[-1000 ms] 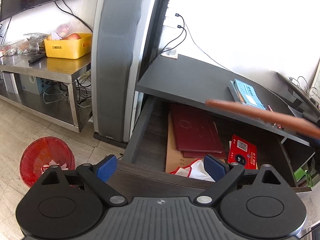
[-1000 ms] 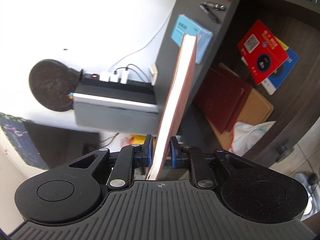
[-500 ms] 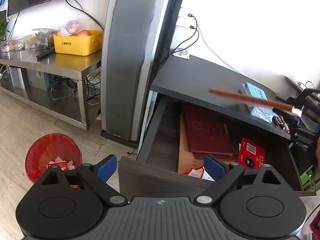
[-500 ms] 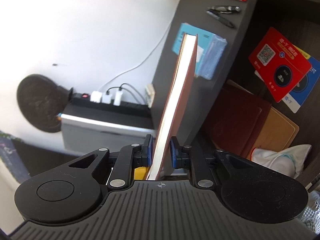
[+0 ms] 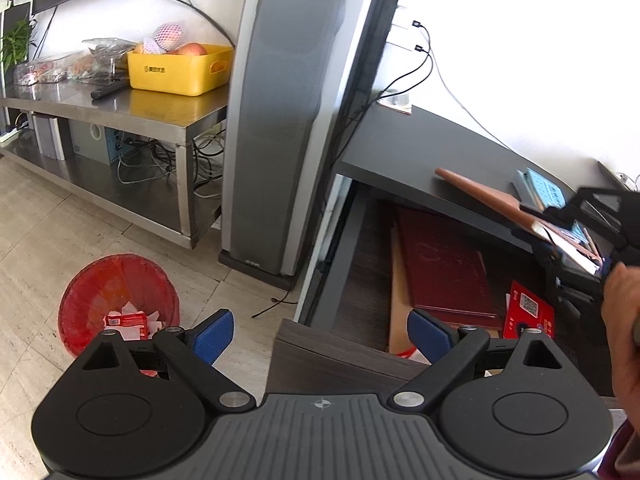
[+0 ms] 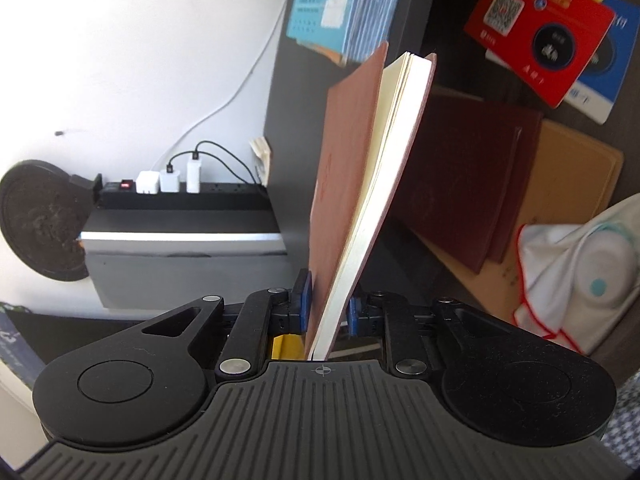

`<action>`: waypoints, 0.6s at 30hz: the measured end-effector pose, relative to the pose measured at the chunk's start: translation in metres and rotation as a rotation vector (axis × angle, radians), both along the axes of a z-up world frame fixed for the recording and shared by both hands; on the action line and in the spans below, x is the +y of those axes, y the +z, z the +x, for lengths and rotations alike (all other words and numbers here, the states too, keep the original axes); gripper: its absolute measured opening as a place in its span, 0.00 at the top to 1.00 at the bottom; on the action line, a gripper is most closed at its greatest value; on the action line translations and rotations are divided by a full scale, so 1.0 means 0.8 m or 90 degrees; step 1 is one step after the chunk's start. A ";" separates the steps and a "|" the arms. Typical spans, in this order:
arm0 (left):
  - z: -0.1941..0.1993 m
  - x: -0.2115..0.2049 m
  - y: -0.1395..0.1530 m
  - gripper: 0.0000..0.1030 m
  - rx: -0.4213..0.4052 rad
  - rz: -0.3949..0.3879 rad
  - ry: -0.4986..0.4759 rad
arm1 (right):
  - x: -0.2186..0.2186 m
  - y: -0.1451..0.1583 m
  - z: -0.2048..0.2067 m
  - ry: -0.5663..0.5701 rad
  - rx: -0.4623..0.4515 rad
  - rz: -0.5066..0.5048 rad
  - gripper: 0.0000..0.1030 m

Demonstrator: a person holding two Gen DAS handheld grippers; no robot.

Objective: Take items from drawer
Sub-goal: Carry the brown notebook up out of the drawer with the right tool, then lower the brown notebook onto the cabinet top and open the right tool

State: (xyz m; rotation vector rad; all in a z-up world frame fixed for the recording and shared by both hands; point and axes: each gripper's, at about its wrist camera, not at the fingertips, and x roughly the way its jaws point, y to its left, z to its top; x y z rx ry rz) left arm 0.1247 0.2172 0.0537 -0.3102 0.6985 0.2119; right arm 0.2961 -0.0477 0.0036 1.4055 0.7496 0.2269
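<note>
**Notebook held over the open drawer**

Left wrist: left tongs (image 5: pixel 320 330) spread wide, empty, above the drawer (image 5: pixel 344 356) front. Notebook (image 5: pixel 492 200) held above the worktop (image 5: pixel 400 148) edge.

Right wrist: right tongs (image 6: pixel 327 306) clamp the notebook (image 6: pixel 348 184) at its lower edge, pages fanning. Red card (image 6: pixel 540 28) and folders (image 6: pixel 472 176) lie in the drawer.

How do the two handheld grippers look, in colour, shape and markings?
Both look alike. The left gripper and the right gripper have a black ribbed body bearing a small crosshair mark, two round black discs at the sides, angled black link arms with silver rivets, and blue pads on the fingers. No cables show. At the right gripper's edge a bit of checked fabric shows.
</note>
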 end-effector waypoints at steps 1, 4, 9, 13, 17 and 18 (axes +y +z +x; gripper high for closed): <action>0.001 0.001 -0.001 0.09 0.002 0.000 0.002 | 0.006 -0.002 0.008 -0.002 0.004 0.006 0.77; 0.003 0.004 -0.003 0.09 0.006 -0.001 0.006 | 0.019 -0.008 0.037 -0.018 0.013 0.006 0.74; 0.007 0.010 -0.006 0.09 0.014 -0.003 0.014 | 0.025 -0.023 0.068 -0.013 0.030 -0.028 0.53; 0.009 0.010 -0.007 0.09 0.018 -0.001 0.016 | 0.018 -0.033 0.073 0.003 0.036 -0.043 0.46; 0.011 0.000 -0.005 0.09 0.016 0.004 0.005 | 0.000 -0.030 0.060 0.048 0.021 -0.065 0.40; 0.011 -0.005 -0.004 0.09 0.015 0.006 -0.001 | -0.006 -0.027 0.057 0.059 0.016 -0.077 0.38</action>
